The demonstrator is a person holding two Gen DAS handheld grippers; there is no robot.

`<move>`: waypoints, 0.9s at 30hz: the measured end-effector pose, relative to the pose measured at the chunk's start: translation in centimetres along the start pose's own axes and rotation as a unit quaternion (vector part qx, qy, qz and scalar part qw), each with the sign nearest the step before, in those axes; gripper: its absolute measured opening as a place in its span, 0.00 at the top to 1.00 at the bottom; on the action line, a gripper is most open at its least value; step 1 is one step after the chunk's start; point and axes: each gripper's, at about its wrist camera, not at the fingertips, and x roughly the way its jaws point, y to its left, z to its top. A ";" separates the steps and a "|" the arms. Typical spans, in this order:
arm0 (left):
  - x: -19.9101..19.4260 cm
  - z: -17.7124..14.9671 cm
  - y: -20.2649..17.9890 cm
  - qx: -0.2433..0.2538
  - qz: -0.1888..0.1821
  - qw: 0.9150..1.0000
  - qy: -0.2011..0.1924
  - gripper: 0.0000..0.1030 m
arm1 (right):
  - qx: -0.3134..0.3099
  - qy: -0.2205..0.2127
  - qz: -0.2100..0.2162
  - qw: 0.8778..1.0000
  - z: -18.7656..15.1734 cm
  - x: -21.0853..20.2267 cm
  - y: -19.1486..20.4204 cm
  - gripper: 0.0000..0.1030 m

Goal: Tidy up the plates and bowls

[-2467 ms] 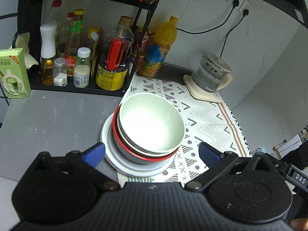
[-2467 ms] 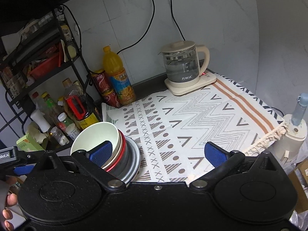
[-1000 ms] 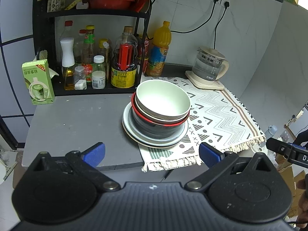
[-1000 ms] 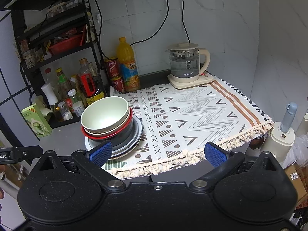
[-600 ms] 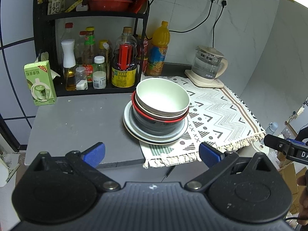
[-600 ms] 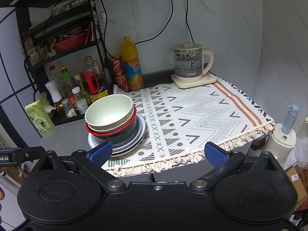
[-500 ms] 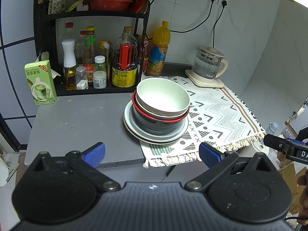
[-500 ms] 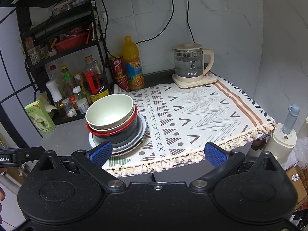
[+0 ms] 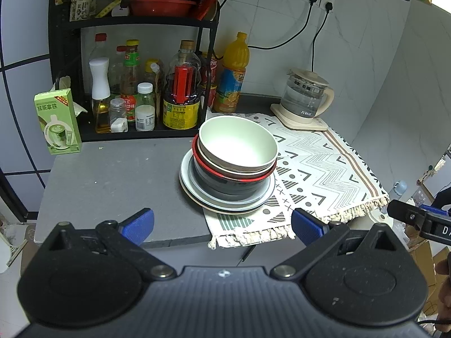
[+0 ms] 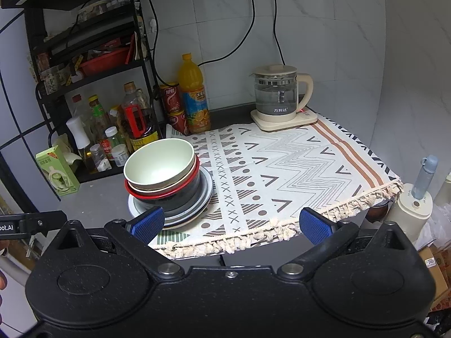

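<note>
Seen from both wrist views: a stack of dishes near the middle of the grey tabletop, half on the bare surface and half on the left edge of a patterned runner with a fringed near hem. At the top of the stack, a pale green bowl, nested in a tan-rimmed bowl just under it, then in a red-rimmed black bowl; under these, a grey-blue plate on a cream-edged plate. Same stack in the right view, pale green bowl uppermost, grey-blue plate at the bottom edge. Left hand-held gripper held wide open and empty, near of the tabletop's front edge, blue fingertips spread well apart, stack centred beyond the gap. Right hand-held gripper likewise wide open and empty, its left blue pad overlapping the near side of the stack in view, actual contact impossible to tell. At the far left, a black shelf rack crowded with sauce bottles and jars, a red basin on its upper shelf; a green carton just left of it. Beside the rack's right post, an orange juice bottle and red cans. At the far right, a glass kettle on a cream base, resting on the runner's far corner, two cords up to wall sockets.
</note>
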 end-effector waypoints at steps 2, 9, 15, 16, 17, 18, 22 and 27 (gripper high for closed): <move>0.1 0.0 -0.1 0.001 -0.002 1.000 0.001 0.01 | -0.001 -0.002 -0.001 1.000 0.0 -0.1 -0.1 0.00; 0.3 -0.1 -0.4 0.003 -0.008 1.000 0.003 0.01 | -0.005 -0.001 -0.003 1.000 -0.1 -0.1 -0.1 0.00; 0.4 -0.1 -0.3 0.001 -0.010 1.000 0.003 0.01 | -0.005 0.001 -0.005 1.000 -0.1 0.0 0.0 0.00; 0.4 -0.2 -0.3 0.001 -0.010 1.000 0.003 0.01 | -0.005 0.001 -0.005 1.000 -0.1 0.0 0.0 0.00; 0.4 -0.2 -0.4 0.001 -0.010 1.000 0.003 0.01 | -0.005 0.000 -0.005 1.000 -0.2 0.0 0.0 0.00; 0.4 -0.2 -0.4 0.002 -0.011 1.000 0.003 0.01 | -0.005 0.000 -0.005 1.000 -0.1 0.0 0.0 0.00; 0.5 -0.2 -0.5 0.002 -0.010 1.000 0.003 0.01 | -0.005 0.001 -0.006 1.000 -0.2 0.0 0.0 0.00; 0.5 -0.1 -0.5 0.005 -0.013 1.000 0.002 0.01 | -0.003 0.001 -0.006 1.000 -0.1 0.1 0.0 0.00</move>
